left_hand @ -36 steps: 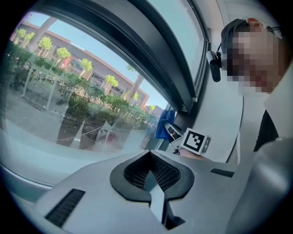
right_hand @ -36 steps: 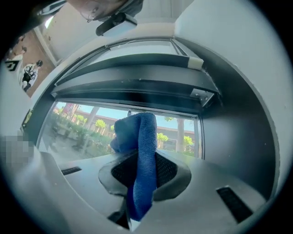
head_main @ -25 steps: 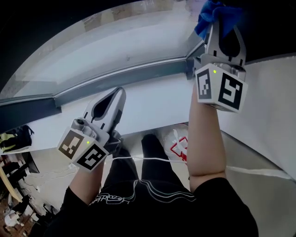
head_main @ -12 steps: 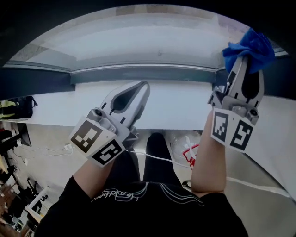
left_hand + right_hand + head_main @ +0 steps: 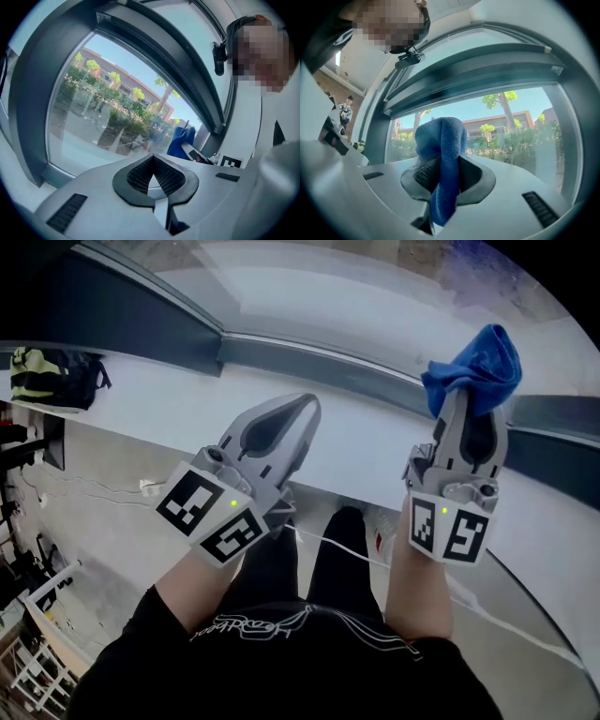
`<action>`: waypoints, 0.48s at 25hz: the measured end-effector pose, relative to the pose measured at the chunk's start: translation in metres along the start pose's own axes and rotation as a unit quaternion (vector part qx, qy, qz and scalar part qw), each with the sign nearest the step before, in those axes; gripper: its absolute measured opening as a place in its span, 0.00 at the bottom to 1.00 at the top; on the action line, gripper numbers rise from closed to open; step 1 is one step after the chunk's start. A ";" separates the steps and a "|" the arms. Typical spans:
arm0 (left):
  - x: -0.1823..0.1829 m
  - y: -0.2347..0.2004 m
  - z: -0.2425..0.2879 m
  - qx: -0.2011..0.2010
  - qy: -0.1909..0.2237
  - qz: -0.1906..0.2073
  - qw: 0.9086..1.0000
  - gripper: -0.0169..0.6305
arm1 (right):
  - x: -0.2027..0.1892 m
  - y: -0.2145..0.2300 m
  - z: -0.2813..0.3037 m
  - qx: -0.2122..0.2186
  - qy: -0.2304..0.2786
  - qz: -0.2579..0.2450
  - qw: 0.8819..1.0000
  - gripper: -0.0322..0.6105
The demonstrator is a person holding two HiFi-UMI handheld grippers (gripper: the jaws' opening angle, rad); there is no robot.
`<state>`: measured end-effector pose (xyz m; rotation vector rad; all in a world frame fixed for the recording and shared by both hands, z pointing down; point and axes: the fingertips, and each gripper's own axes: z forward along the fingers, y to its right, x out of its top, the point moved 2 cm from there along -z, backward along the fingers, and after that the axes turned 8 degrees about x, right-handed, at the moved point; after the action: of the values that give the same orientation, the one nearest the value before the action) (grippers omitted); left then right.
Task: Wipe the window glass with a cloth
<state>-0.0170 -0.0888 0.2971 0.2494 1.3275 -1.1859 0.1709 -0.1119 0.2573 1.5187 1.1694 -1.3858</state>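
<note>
A blue cloth (image 5: 475,369) (image 5: 442,159) is bunched in my right gripper (image 5: 469,407), which is shut on it and held up in front of the window glass (image 5: 356,306) (image 5: 506,126). The cloth's top sticks out past the fingertips; a strip hangs down between the jaws. My left gripper (image 5: 298,413) (image 5: 151,165) is shut with nothing in it, raised over the white sill (image 5: 169,409) and pointing at the glass (image 5: 108,122). The cloth (image 5: 183,142) also shows in the left gripper view, off to the right.
A dark grey window frame (image 5: 309,362) (image 5: 478,70) runs round the pane. A white wall (image 5: 553,521) stands at the right. A dark bag (image 5: 52,376) lies on a ledge at the left. A white cable (image 5: 347,549) crosses my legs. Trees and a building show outside.
The head view has swung, so the window frame now slants down to the right. Both grippers sit lower in the picture, the right one still shut on the cloth.
</note>
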 end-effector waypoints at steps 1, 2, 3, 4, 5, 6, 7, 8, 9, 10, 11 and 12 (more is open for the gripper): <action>0.003 -0.015 -0.010 0.008 0.004 -0.003 1.000 0.04 | -0.004 -0.021 0.009 0.014 -0.002 0.003 1.000 0.15; 0.005 -0.030 -0.021 0.016 0.007 -0.006 1.000 0.04 | -0.007 -0.042 0.018 0.027 -0.004 0.005 1.000 0.15; 0.008 -0.044 -0.032 0.023 0.010 -0.009 1.000 0.04 | -0.010 -0.063 0.025 0.040 -0.006 0.008 0.999 0.15; 0.010 -0.058 -0.042 0.030 0.012 -0.013 0.999 0.04 | -0.012 -0.083 0.032 0.051 -0.008 0.011 0.999 0.15; 0.012 -0.071 -0.053 0.036 0.015 -0.016 0.999 0.04 | -0.014 -0.102 0.039 0.063 -0.009 0.013 0.998 0.15; 0.015 -0.084 -0.064 0.041 0.018 -0.018 0.999 0.04 | -0.016 -0.121 0.047 0.073 -0.009 0.016 0.997 0.15; 0.018 -0.097 -0.074 0.046 0.020 -0.020 0.999 0.04 | -0.017 -0.140 0.055 0.083 -0.009 0.018 0.996 0.15; 0.020 -0.110 -0.083 0.050 0.023 -0.022 0.998 0.04 | -0.018 -0.158 0.063 0.092 -0.008 0.019 0.996 0.15; 0.023 -0.123 -0.092 0.055 0.025 -0.024 0.998 0.04 | -0.020 -0.175 0.072 0.100 -0.008 0.021 0.995 0.15; 0.026 -0.136 -0.101 0.058 0.027 -0.026 0.998 0.04 | -0.021 -0.192 0.080 0.109 -0.009 0.022 0.994 0.15; 0.029 -0.148 -0.109 0.062 0.029 -0.028 0.997 0.04 | -0.023 -0.208 0.088 0.118 -0.010 0.024 0.993 0.15; 0.033 -0.160 -0.117 0.066 0.032 -0.030 0.997 0.04 | -0.025 -0.225 0.096 0.126 -0.012 0.025 0.992 0.15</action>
<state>-0.2181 -0.0908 0.3079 0.3457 1.3216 -1.3278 -0.0719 -0.1401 0.2808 1.6876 0.9623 -1.5595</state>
